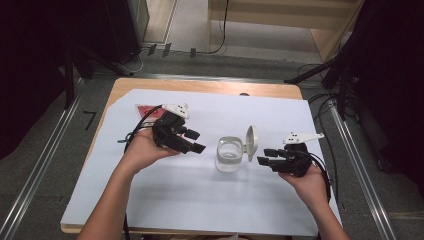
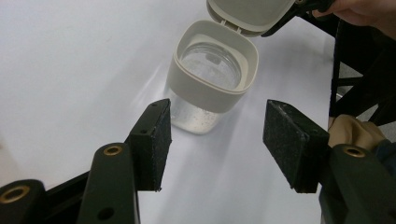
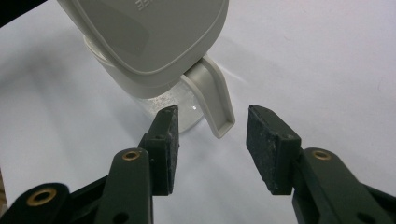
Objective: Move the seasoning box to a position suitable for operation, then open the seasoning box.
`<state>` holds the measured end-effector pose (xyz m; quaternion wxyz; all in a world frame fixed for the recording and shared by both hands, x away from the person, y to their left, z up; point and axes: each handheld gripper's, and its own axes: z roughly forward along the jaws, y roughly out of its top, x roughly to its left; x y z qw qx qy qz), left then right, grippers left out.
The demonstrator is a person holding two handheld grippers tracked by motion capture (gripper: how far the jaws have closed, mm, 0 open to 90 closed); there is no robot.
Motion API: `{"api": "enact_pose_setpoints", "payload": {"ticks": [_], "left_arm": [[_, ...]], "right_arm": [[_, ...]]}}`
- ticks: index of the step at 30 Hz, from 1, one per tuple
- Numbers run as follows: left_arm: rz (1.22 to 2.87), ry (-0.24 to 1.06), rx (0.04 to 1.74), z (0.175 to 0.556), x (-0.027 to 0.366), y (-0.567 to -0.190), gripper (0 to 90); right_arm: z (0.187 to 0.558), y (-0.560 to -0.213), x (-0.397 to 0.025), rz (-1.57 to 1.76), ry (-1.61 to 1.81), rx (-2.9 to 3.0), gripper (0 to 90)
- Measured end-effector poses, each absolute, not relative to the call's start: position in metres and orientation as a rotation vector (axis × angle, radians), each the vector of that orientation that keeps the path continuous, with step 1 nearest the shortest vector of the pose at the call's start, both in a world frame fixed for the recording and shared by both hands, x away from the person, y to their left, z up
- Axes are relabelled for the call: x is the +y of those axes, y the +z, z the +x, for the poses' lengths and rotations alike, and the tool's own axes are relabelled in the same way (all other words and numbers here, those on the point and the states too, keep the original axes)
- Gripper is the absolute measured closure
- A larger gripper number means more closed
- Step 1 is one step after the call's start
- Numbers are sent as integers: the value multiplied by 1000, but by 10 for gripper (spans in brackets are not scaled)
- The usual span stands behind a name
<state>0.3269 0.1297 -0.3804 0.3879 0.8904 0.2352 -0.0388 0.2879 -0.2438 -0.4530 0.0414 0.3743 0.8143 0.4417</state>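
Clear jar (image 1: 228,156) standing upright near the middle of the white sheet (image 1: 165,210) covering the table (image 1: 200,86), between the two tools. Grey collar round the mouth, hinged lid (image 1: 251,142) swung open and standing up on the side toward the right tool (image 1: 264,156). Left tool (image 1: 195,141) held out from the jar's other side, jaws apart and gripping nothing, a clear gap of sheet left between pads and glass. Right tool likewise spread and empty, tips just beside the raised lid, not touching as far as can be told. From the left gripper view, jar (image 2: 212,77) dead ahead and a little beyond the pads (image 2: 154,140), open mouth looking up, lid (image 2: 250,14) tipped away on the far side. From the right gripper view, lid's flat outer face (image 3: 149,32) looming close above, latch tab (image 3: 215,105) hanging down almost between the pads (image 3: 167,144), a little above and ahead of them. Jar's long axis vertical; lid's hinge line lying across the right tool's line of approach. Right hand (image 1: 312,182) judged the nearer one to the lid, so likely the one for pushing it over or taking the tab; left tool well placed for closing round the glass body and steadying it. Red-and-white card (image 1: 145,110) lying flat behind the left hand (image 1: 142,150), well apart from the jar.
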Motion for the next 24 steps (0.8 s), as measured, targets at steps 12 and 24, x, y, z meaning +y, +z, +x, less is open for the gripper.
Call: {"api": "enact_pose_setpoints", "payload": {"ticks": [12,24], "left_arm": [[2250,-69,674,326,160,-380,443],[2229,-51,720,328,183,-379,445]], "right_arm": [[288,-452,-243,1129,1359,2497,535],[293,-453,-245,1138,1366,2493,487]]}}
